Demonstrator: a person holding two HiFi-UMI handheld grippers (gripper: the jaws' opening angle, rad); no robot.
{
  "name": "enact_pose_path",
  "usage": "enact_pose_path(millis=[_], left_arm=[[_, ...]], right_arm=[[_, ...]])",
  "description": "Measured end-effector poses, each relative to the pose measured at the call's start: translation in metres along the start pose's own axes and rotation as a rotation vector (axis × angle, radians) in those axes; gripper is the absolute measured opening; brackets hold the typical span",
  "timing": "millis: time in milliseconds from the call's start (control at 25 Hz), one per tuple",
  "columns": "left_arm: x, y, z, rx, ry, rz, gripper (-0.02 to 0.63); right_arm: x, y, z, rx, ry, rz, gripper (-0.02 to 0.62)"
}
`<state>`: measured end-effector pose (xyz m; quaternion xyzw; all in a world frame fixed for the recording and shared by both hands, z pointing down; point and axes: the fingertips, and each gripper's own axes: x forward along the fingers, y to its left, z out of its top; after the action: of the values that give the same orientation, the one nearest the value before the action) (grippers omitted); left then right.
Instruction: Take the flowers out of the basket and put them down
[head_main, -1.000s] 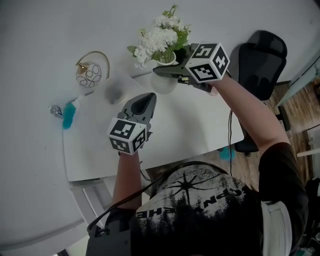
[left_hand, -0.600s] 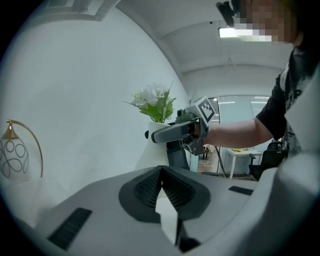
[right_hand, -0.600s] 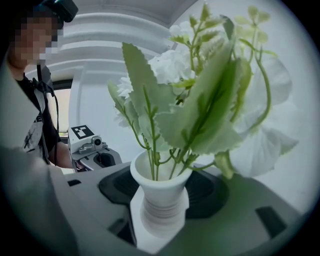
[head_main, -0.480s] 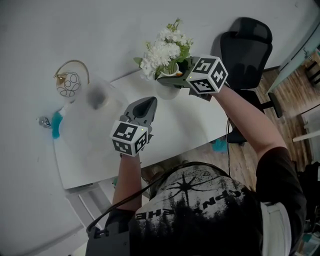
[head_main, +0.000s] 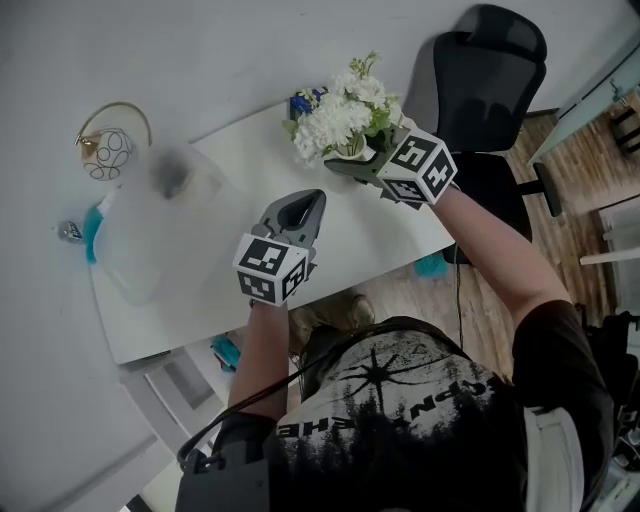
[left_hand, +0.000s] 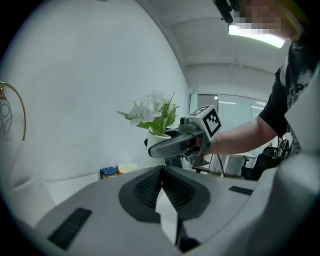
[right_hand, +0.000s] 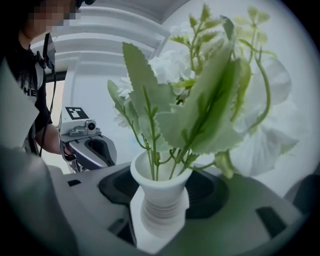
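Right gripper (head_main: 352, 166) fingers clasp the flower vase (right_hand: 161, 200); left gripper (head_main: 298, 208) fingers are pressed together, empty. Set it down upright, base flat on the counter (head_main: 360, 225).

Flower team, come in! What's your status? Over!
Right tool shut on white vase, flowers inside. Left tool shut, empty. Small blue thing near flowers.

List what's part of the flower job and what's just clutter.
Job: flowers; white vase, clamped in right gripper; left gripper, shut and empty; table.
Lying about: gold wire piece (basket? can't tell); teal item; blue item; office chair.
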<state>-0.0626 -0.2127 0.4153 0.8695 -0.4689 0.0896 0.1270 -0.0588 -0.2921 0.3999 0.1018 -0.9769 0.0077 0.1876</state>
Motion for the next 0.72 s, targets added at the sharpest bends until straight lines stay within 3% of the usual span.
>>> enact_pose_path(millis=[440, 720], left_arm=[[0.021, -0.007, -0.064, -0.072, 0.095, 0.007, 0.011], [0.027, -0.008, -0.082, -0.102, 0.11, 0.011, 0.011]], right_arm=[[0.029, -0.004, -0.08, 0.036, -0.001, -0.045, 0.272], [0.045, -0.005, -0.1, 0.048, -0.022, -0.058, 0.272]])
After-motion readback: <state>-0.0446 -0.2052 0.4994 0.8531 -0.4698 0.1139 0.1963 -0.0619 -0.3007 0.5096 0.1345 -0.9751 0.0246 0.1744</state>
